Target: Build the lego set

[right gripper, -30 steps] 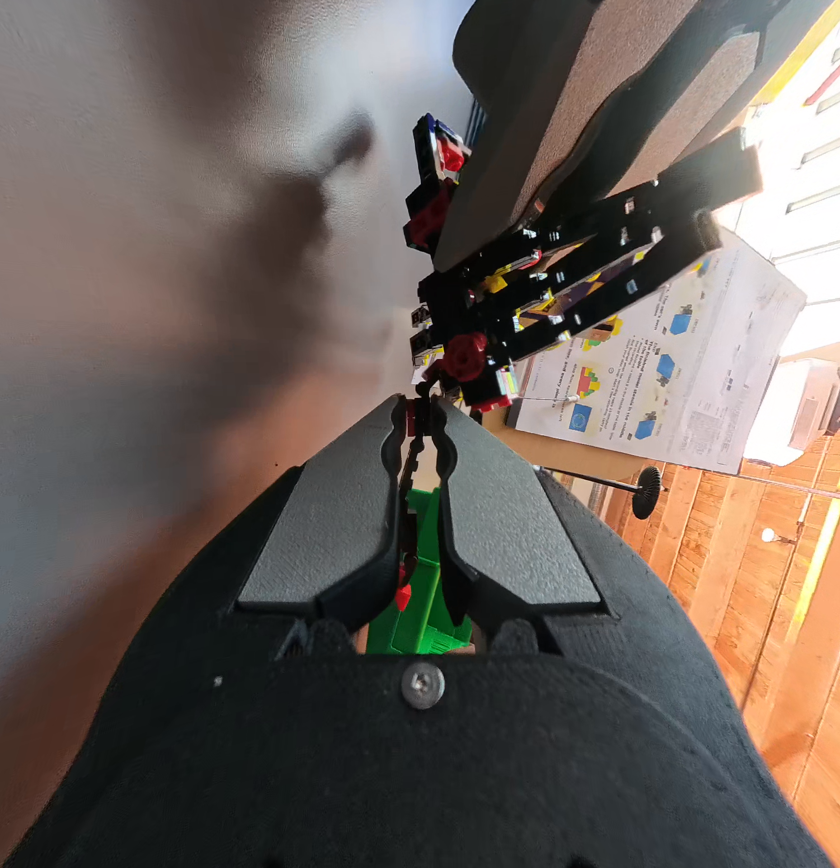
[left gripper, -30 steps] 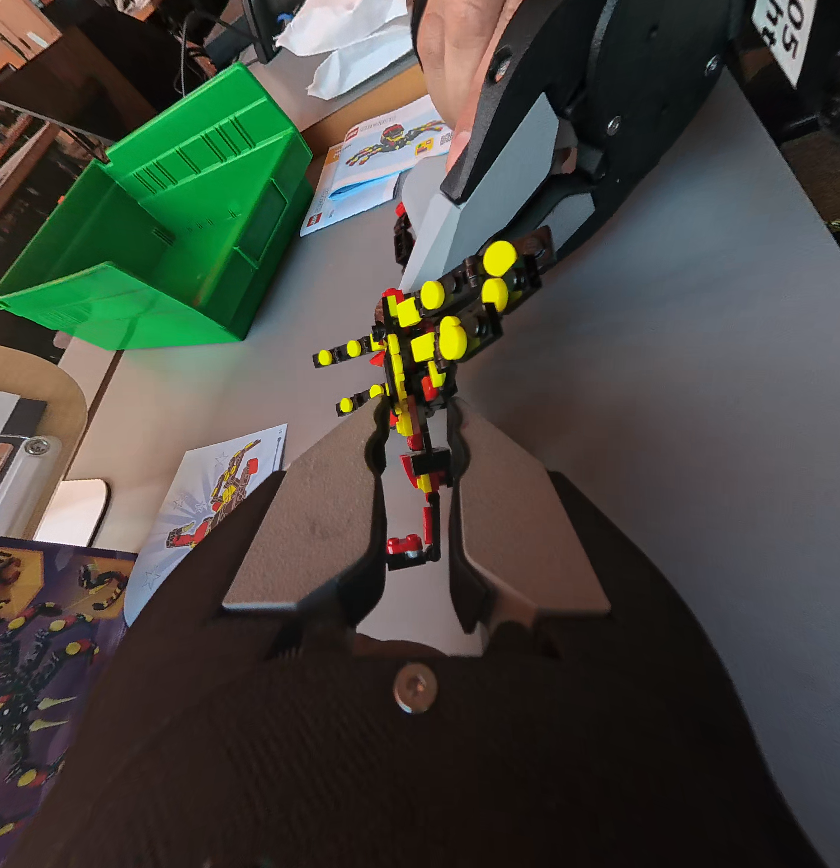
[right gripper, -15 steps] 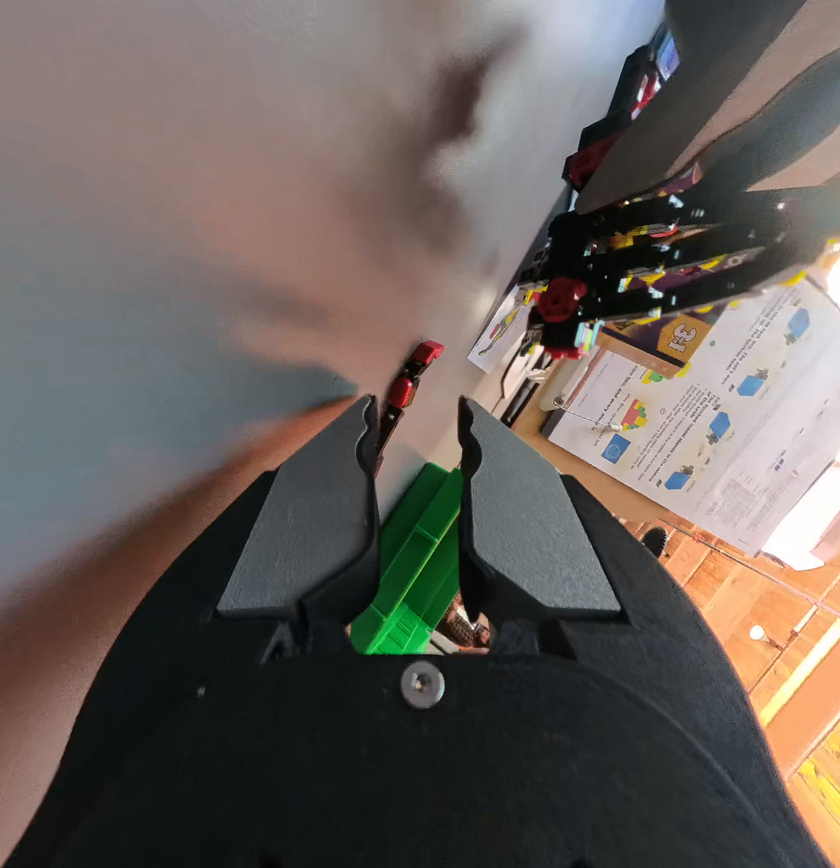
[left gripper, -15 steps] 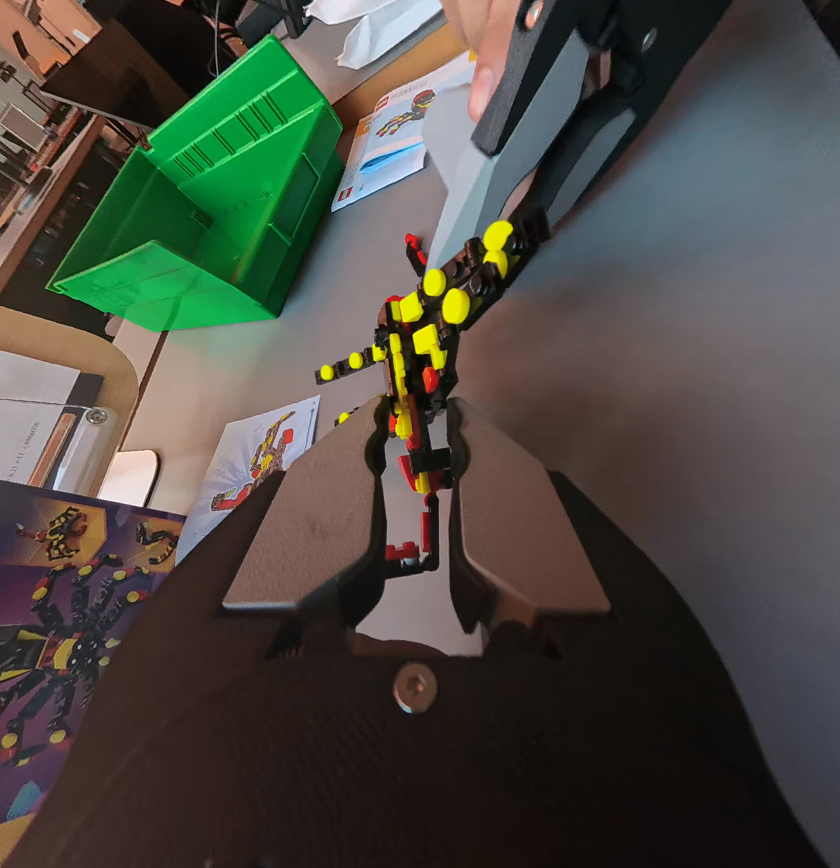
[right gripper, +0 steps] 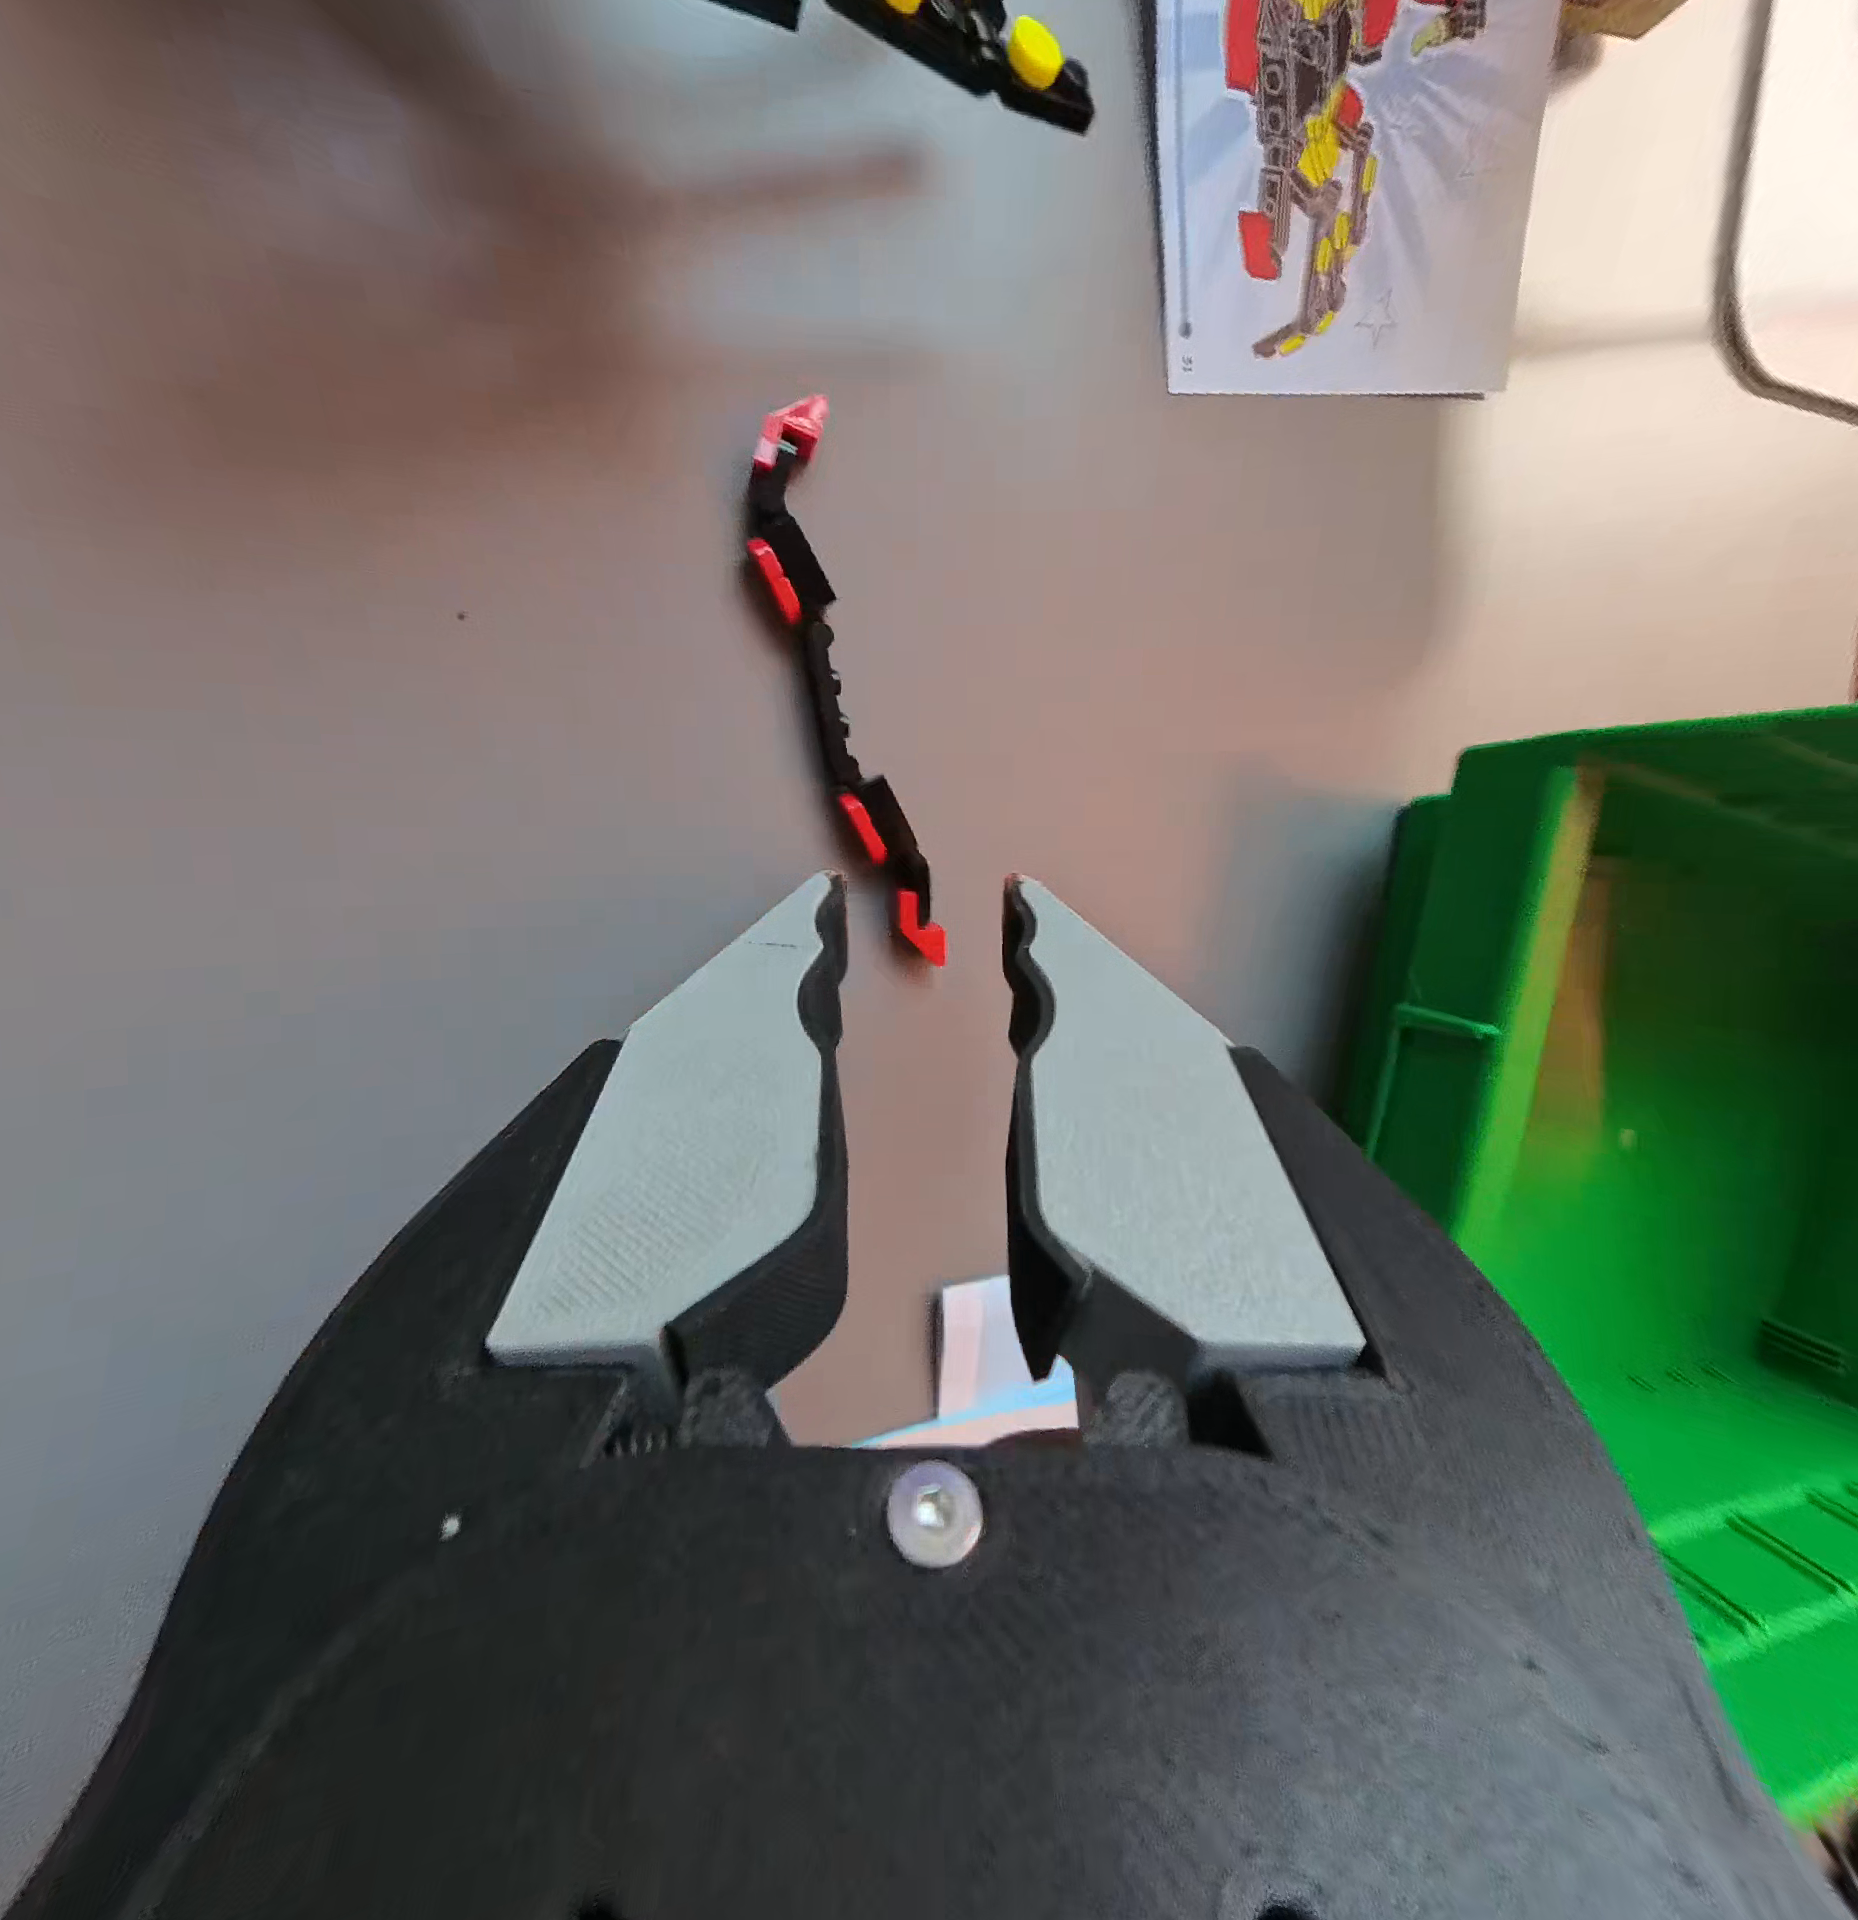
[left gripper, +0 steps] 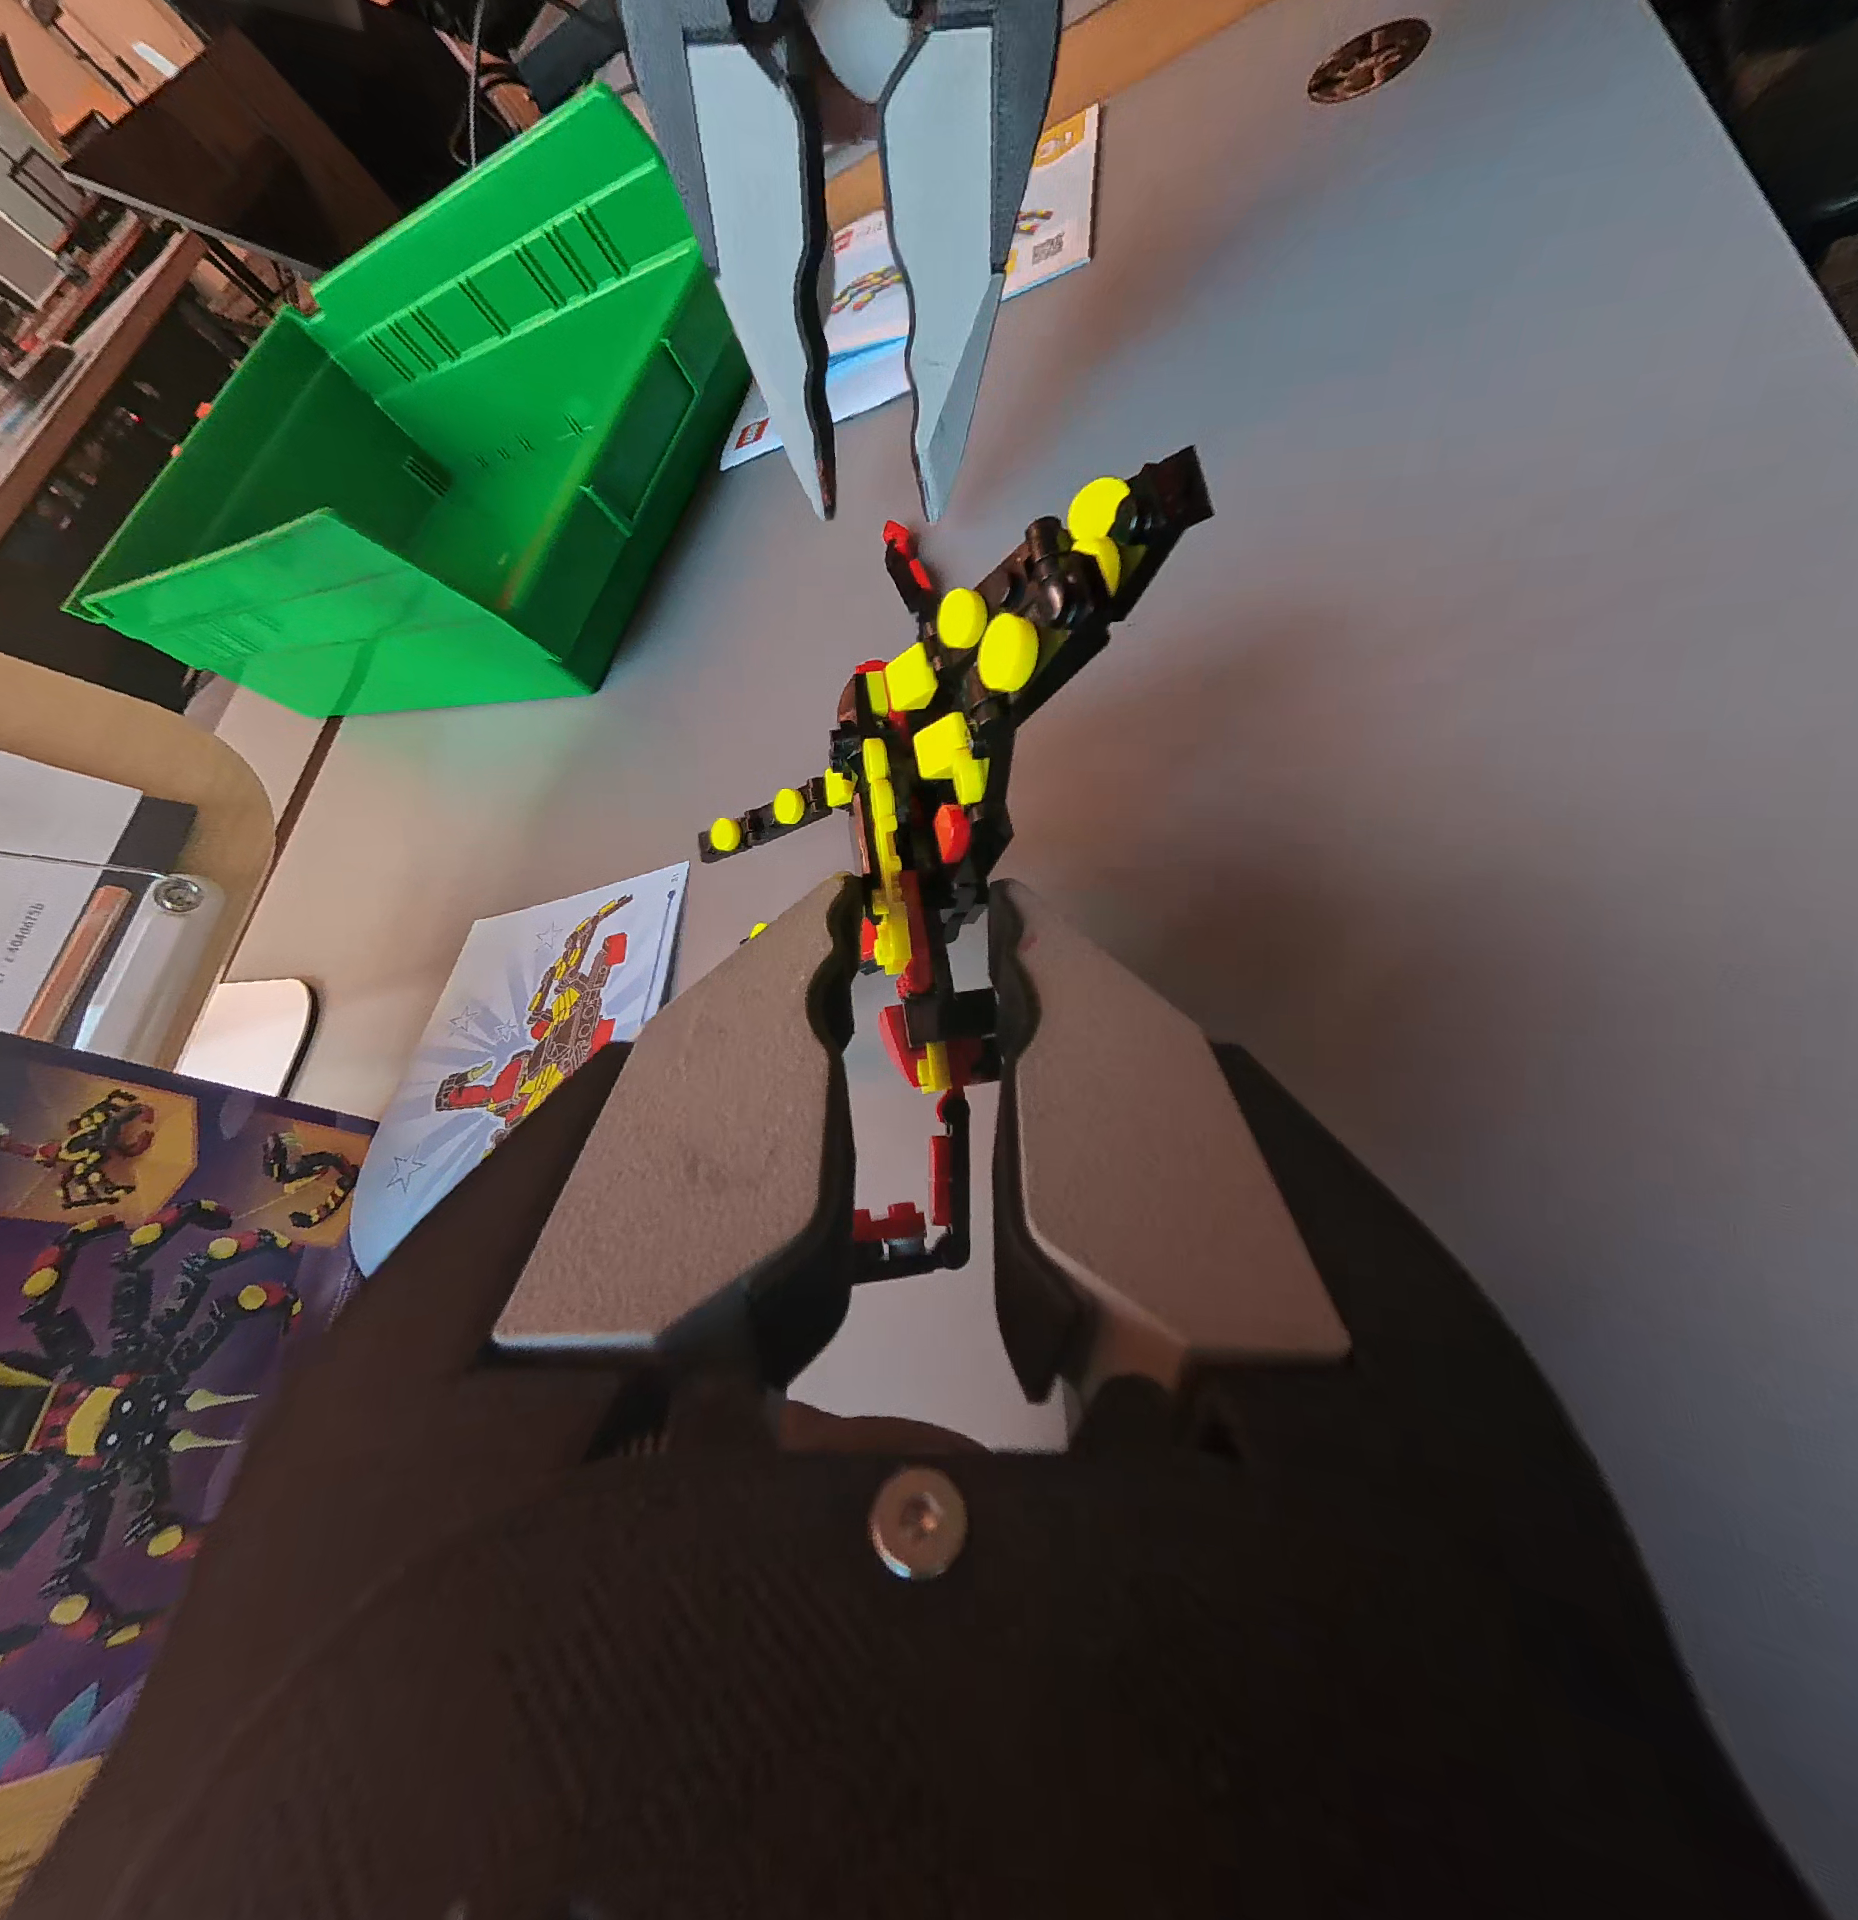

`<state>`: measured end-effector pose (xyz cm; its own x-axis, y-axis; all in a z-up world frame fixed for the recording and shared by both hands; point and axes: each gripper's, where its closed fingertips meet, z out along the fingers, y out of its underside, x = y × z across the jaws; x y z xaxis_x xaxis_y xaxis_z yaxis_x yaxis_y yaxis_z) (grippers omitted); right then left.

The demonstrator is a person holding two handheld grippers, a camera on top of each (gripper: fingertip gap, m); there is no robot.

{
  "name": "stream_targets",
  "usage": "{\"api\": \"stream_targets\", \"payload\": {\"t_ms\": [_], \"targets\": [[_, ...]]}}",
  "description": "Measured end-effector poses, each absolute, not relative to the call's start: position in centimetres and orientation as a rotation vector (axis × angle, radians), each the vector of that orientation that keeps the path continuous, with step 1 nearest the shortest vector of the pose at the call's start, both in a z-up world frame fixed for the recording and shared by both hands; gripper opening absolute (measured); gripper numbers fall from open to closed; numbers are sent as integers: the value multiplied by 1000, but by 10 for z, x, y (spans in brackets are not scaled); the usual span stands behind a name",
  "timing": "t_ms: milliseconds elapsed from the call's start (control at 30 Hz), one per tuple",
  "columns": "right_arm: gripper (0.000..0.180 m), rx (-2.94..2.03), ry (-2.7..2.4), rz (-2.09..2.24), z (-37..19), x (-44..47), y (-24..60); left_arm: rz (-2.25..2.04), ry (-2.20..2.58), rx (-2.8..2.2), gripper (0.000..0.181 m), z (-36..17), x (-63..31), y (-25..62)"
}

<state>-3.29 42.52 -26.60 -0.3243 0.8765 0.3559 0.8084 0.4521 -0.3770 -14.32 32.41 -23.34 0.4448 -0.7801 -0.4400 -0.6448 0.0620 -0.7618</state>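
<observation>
We are holding the lego model (left gripper: 930,790) clamped in the left gripper (left gripper: 917,914), raised above the table (left gripper: 1476,727). The right gripper (right gripper: 923,883) is hanging parted over a loose lego leg piece (right gripper: 821,665) that is lying on the table just beyond its tips. In the left wrist view, a plastic bin (left gripper: 405,447) is sitting on the table to the left, an instruction booklet (left gripper: 1050,208) behind the right gripper (left gripper: 873,509), a printed sheet (left gripper: 551,1018) just left of our fingers (left gripper: 696,1122), and the set's box (left gripper: 125,1299) at the near left.
</observation>
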Motion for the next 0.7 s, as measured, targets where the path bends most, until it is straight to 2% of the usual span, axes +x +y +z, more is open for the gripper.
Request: {"api": "stream_targets", "payload": {"t_ms": [100,133,267,333,533,600,700], "targets": [[26,-1403,-2256,221,-277,-35,421,-174,1265,-1650,20,-236,-142,324],[15,-1401,-2264,222,-280,-36,421,-172,1268,-1653,21,-238,-143,324],[8,-1324,-2302,169,-280,-35,421,-170,1268,-1661,20,-240,-144,325],[7,-1165,-2258,10,-272,-38,425,-164,1266,-1661,21,-240,-145,326],[5,-354,-1998,-854,-236,-43,434,-154,1272,-1666,21,-244,-146,328],[4,-132,-1961,-973,-238,-47,426,-152,1279,-1668,21,-246,-145,328],[3,-52,-1989,-988,-246,-43,425,-149,1284,-1670,21,-248,-143,328]]}}
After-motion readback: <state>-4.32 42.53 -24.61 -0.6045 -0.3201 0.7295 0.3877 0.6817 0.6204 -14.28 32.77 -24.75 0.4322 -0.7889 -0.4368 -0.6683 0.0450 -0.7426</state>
